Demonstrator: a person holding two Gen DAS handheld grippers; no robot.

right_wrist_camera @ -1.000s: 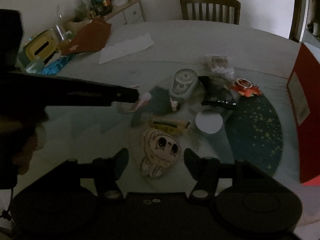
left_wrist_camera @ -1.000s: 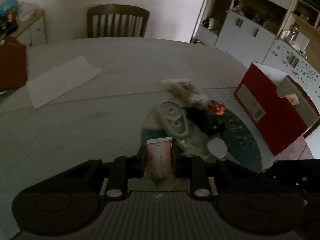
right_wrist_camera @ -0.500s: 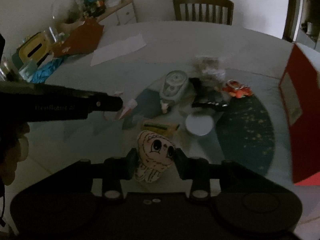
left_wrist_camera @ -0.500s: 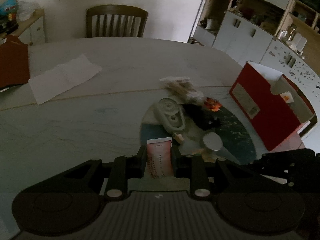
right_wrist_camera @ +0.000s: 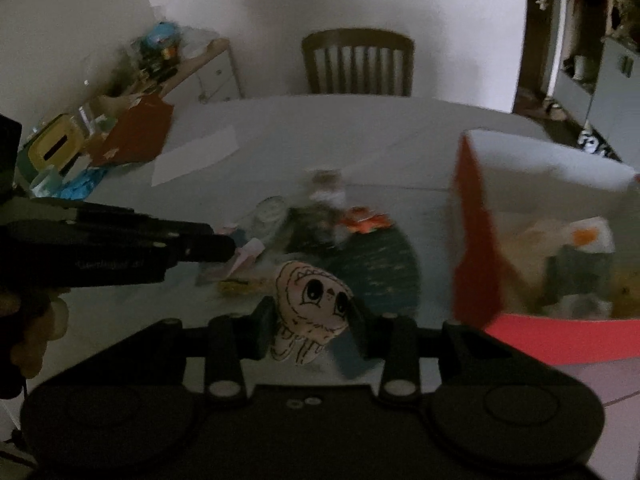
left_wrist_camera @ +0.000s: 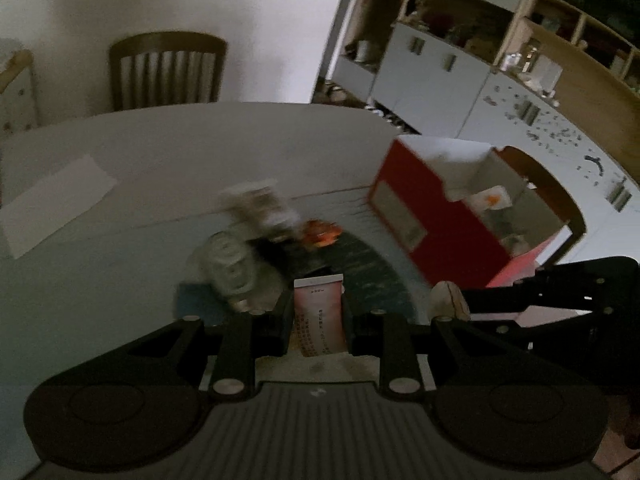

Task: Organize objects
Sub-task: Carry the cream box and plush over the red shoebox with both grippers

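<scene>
Left tongs (left_wrist_camera: 318,316) clenched on pink tube (left_wrist_camera: 319,316); right tongs (right_wrist_camera: 312,320) on cartoon plush (right_wrist_camera: 312,308).

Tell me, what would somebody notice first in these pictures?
Probably the cartoon-face plush, pinched in the right gripper up close. Next, the big red box standing open on the table's right side. The left gripper holds a pink tube.
</scene>
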